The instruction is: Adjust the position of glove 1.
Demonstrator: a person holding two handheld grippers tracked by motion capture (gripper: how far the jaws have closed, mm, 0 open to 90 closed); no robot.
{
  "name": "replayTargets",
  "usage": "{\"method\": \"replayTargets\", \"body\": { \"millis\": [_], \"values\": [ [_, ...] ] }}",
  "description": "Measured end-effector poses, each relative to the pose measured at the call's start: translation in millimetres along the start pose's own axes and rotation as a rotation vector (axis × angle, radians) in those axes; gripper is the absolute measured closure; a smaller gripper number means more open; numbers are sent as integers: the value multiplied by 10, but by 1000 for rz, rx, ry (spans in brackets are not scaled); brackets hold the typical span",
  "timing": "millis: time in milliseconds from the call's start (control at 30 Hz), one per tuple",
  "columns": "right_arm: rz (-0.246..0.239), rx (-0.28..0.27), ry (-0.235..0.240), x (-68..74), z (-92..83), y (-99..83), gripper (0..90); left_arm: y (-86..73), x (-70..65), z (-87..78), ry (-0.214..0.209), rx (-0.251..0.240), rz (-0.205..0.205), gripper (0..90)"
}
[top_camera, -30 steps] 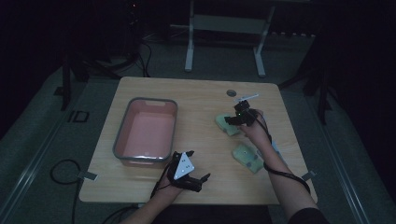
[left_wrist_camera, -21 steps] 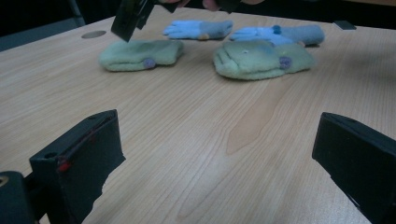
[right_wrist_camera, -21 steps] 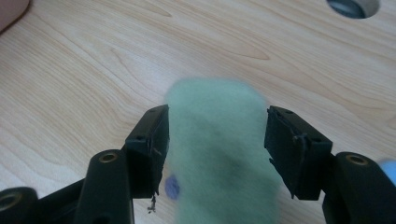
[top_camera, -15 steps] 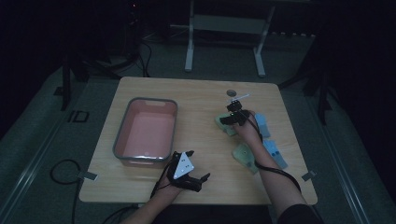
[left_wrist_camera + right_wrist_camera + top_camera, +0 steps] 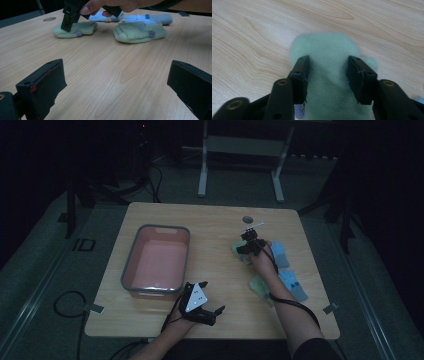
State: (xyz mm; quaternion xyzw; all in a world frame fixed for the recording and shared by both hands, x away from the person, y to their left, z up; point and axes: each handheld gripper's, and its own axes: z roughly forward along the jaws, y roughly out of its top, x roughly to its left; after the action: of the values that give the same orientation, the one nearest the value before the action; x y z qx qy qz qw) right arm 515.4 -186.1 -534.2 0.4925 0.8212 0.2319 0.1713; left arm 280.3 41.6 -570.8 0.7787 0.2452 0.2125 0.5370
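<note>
A light green fleece sock [image 5: 238, 251] [image 5: 75, 29] [image 5: 327, 82] lies flat at the table's right middle. My right gripper [image 5: 248, 247] [image 5: 67, 26] [image 5: 328, 61] points down onto it. Its jaws have just been closing, and the fabric bunches between the pads and touches both. A second green sock [image 5: 260, 285] [image 5: 138, 32] lies nearer me. Two blue socks [image 5: 280, 254] [image 5: 150, 18] lie beside the right forearm. My left gripper [image 5: 216, 315] [image 5: 116, 67] rests low near the front edge, open, with bare wood between its jaws.
A grey-rimmed pink tub [image 5: 131, 265] stands on the left half of the wooden table [image 5: 210, 230]. A small round hole [image 5: 246, 219] sits near the far edge. A metal stand and cables are on the dark floor behind.
My right gripper has moved a little left and down onto the green sock, and its jaws have narrowed. The left gripper has stayed put.
</note>
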Motion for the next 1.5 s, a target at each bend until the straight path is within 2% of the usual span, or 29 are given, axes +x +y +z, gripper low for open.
{"method": "replayTargets", "body": {
  "millis": [100,133,267,400,600,767,800,900,1167,1233,1300,1333,1400,1500],
  "values": [
    [-4,-10,7,6,7,-16,595,1,0,1,0,2,1,18],
    [-6,-16,7,12,8,-21,647,1,-1,1,1,2,1,18],
    [-15,-27,0,37,7,-34,761,1,-3,3,3,3,1,18],
    [-6,-36,-18,63,-3,-41,826,1,-2,3,3,3,0,18],
    [16,-35,-41,80,-66,-15,835,1,-1,2,6,3,-3,18],
    [33,-37,-48,94,-201,31,835,1,-1,3,6,2,-3,18],
    [39,-45,-45,121,-304,42,835,1,-1,3,7,3,-3,18],
    [54,-58,-36,146,-397,35,836,1,-3,2,10,2,-2,18],
    [92,-124,21,390,-817,-84,839,4,-7,9,13,7,3,18],
    [125,-143,39,448,-891,-125,840,4,-11,9,16,7,5,18],
    [123,-152,34,486,-919,-147,840,3,-14,11,18,4,2,18],
    [151,-174,35,559,-968,-197,840,3,-13,10,19,6,4,18],
    [196,-193,35,611,-994,-247,840,5,-10,12,19,8,3,18],
    [226,-203,36,668,-988,-309,840,4,-11,9,20,6,3,18]
  ]
}}
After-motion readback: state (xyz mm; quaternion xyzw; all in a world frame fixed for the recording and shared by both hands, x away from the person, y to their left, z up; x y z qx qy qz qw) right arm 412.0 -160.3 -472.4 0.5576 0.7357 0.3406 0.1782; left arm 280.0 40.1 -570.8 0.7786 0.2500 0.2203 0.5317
